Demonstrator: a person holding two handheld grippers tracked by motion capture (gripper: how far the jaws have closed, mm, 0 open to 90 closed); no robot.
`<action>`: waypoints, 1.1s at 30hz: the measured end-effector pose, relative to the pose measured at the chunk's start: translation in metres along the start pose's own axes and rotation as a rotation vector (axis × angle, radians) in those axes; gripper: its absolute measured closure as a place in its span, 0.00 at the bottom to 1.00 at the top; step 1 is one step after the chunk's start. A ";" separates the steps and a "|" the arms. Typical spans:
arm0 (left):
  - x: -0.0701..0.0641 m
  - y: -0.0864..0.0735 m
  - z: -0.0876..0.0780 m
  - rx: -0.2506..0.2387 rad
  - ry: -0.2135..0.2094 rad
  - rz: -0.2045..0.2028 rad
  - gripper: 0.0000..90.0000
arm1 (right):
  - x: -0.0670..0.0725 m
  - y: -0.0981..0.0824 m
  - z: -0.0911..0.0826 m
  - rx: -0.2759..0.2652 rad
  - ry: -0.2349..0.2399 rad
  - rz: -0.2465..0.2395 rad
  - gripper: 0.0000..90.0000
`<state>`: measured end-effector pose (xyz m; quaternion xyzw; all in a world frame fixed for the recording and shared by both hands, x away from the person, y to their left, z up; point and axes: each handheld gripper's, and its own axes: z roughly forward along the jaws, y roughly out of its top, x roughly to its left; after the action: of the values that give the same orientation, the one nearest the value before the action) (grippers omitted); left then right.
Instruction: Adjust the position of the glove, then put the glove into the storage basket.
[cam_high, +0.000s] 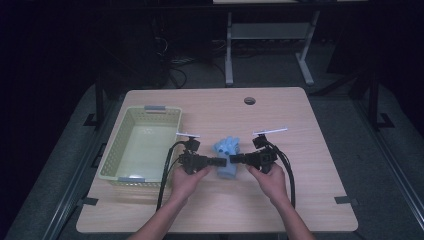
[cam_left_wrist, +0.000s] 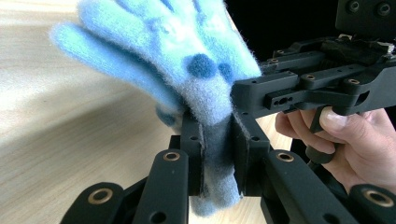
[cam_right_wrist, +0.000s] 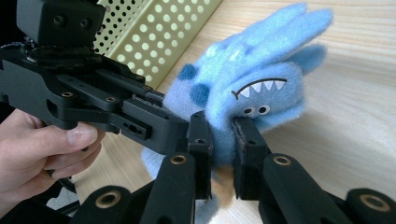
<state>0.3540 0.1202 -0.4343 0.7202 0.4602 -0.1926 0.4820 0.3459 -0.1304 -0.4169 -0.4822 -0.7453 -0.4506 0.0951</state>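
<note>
A fluffy light-blue glove (cam_high: 227, 156) with darker blue spots and a small monster face lies at the middle of the table, fingers pointing away from the person. My left gripper (cam_high: 221, 162) is shut on the glove (cam_left_wrist: 205, 70) near its cuff, the fabric squeezed between the jaws. My right gripper (cam_high: 234, 159) comes from the opposite side and is shut on the same glove (cam_right_wrist: 247, 88) just below the face. The two grippers meet nearly tip to tip over the cuff end.
A pale yellow-green perforated basket (cam_high: 120, 172) stands on the left half of the wooden table (cam_high: 310, 150), close to the left hand. A cable hole (cam_high: 249, 100) sits near the far edge. Cables trail from both grippers toward the person.
</note>
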 end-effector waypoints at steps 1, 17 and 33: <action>0.000 0.000 -0.001 -0.001 -0.001 -0.001 0.85 | 0.001 0.001 0.000 0.000 0.003 0.002 0.88; -0.005 0.002 -0.015 -0.015 -0.004 0.017 0.84 | 0.008 0.005 0.000 -0.016 0.038 -0.006 0.88; -0.009 0.007 -0.055 -0.047 -0.015 0.041 0.85 | 0.034 0.021 0.008 -0.031 0.095 -0.045 0.89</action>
<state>0.3464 0.1632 -0.3991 0.7166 0.4461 -0.1774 0.5060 0.3481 -0.1003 -0.3896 -0.4448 -0.7436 -0.4862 0.1128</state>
